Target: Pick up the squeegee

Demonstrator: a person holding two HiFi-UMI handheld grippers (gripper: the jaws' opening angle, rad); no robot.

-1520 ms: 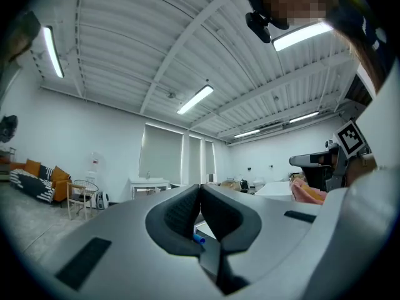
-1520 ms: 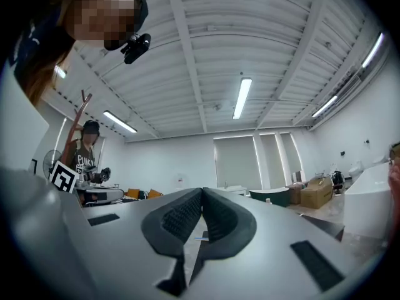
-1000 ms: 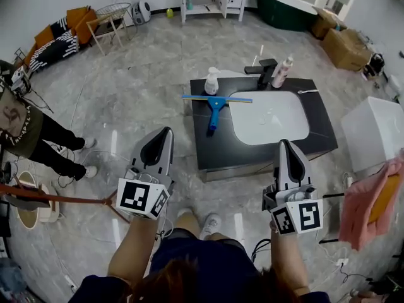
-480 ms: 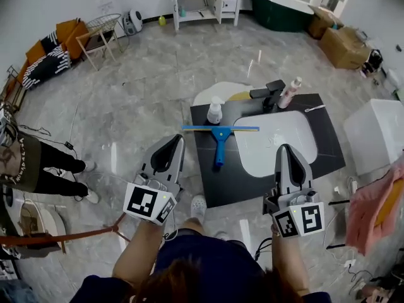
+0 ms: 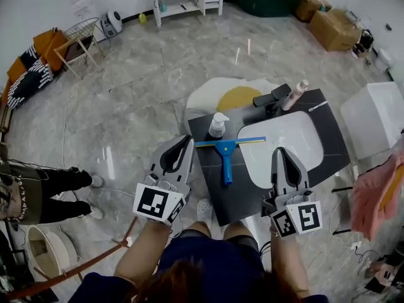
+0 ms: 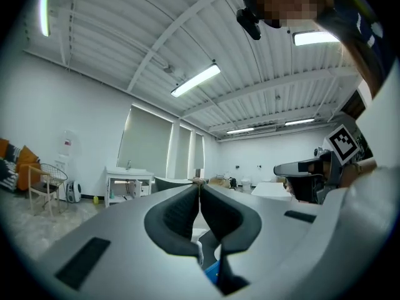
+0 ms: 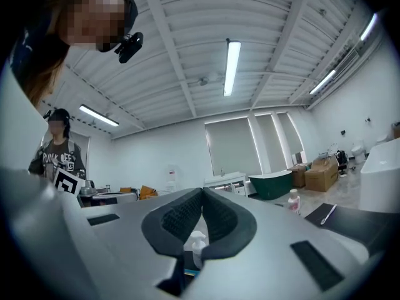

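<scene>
A blue squeegee (image 5: 226,151) lies flat on the black counter (image 5: 208,169), blade across the far side and handle pointing toward me, just left of the white basin (image 5: 284,141). My left gripper (image 5: 187,139) is shut and empty, its tip at the counter's left edge, beside the blade's left end. Over the basin's near rim, right of the handle, my right gripper (image 5: 280,151) is also shut and empty. In the left gripper view the pads (image 6: 187,208) meet at my left gripper (image 6: 199,185), and a bit of the blue squeegee (image 6: 212,272) shows below them. The right gripper (image 7: 202,190) is shut too.
A white pump bottle (image 5: 218,125) stands just behind the squeegee. A black faucet (image 5: 273,98), a pink-capped bottle (image 5: 295,95) and a toothbrush (image 5: 317,105) sit along the counter's back. A white cabinet (image 5: 372,128) and pink cloth (image 5: 372,194) are at the right; a person (image 5: 38,188) stands at the left.
Both grippers have moved forward to the counter, still shut. The squeegee, earlier well ahead of them, now lies between their tips.
</scene>
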